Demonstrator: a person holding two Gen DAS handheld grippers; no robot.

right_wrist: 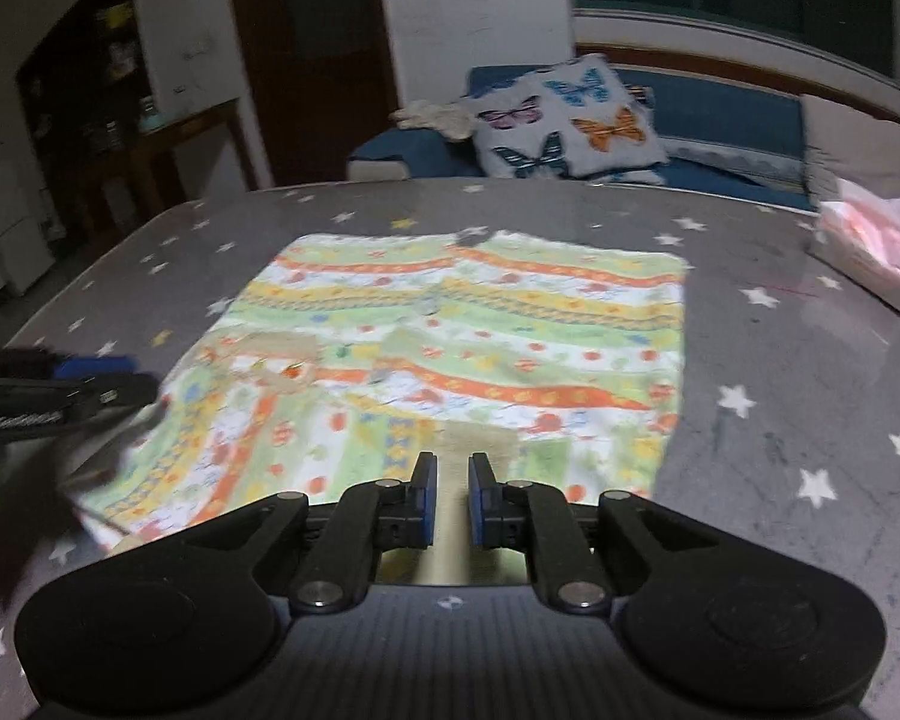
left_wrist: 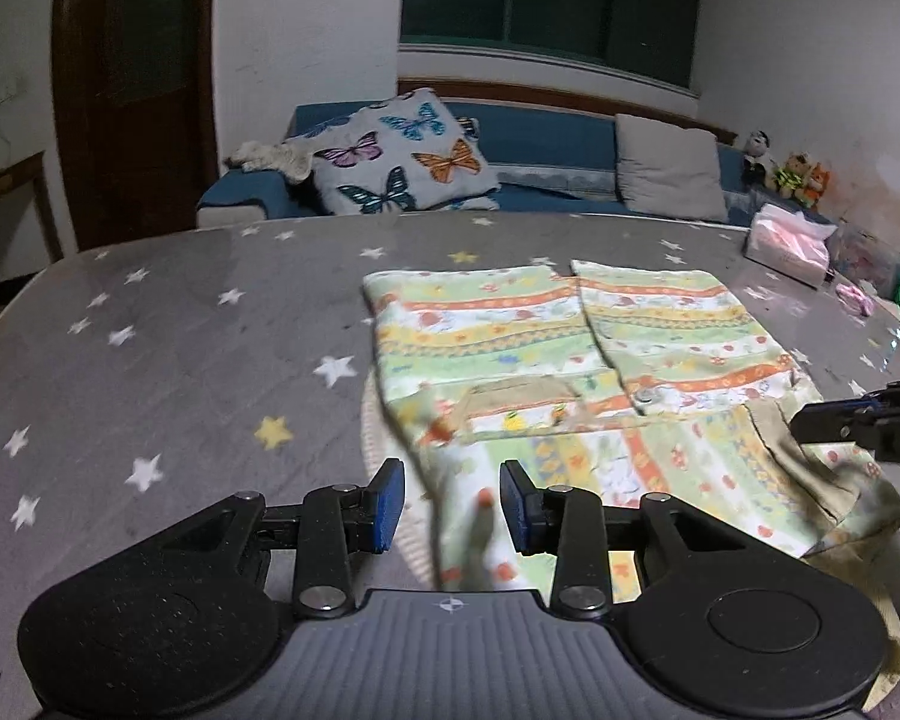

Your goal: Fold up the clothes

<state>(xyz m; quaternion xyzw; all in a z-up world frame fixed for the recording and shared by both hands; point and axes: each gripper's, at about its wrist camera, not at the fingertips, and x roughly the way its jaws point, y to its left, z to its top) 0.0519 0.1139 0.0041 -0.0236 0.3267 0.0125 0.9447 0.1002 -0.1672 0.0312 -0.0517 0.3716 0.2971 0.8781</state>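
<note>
Shorts (left_wrist: pixel 570 360) lay spread nearly flat on our worktop (left_wrist: pixel 180 360), legs away and only the near hem rumpled, so folding seemed barely begun; our left gripper (left_wrist: pixel 450 504) and right gripper (right_wrist: pixel 452 498) hovered there, jaws apart, holding nothing.

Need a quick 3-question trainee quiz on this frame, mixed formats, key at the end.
1. True or false: the patterned shorts lie on the star-print table.
2. Which gripper's jaws stand wider apart? A) left gripper B) right gripper
3. Fill in: the cushion on the sofa behind the table shows ______.

Key:
1. True.
2. A. Both are open with cloth seen between the fingers, and the left gap is clearly wider.
3. Butterflies, on the butterfly cushion.
</note>
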